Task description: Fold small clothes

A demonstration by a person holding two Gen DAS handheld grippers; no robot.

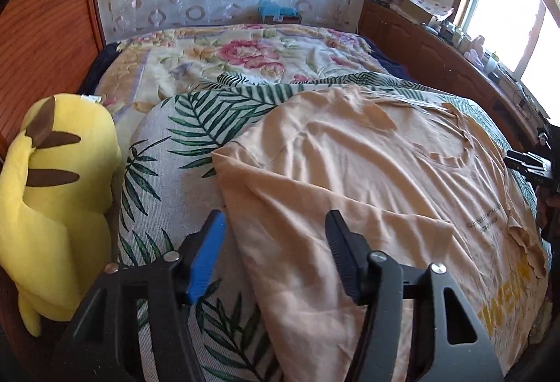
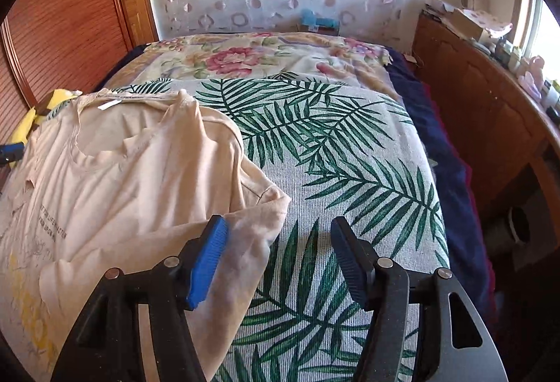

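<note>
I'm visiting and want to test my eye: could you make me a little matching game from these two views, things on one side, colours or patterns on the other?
Things:
1. T-shirt
2. Plush toy
3. Cover under the shirt
4. Quilt at the far end of the bed

Looks:
a. pink flowers
b. green palm leaves on pale cloth
c. peach-beige with yellow lettering
d. yellow with brown stripes

Pairs: 1-c, 2-d, 3-b, 4-a
</note>
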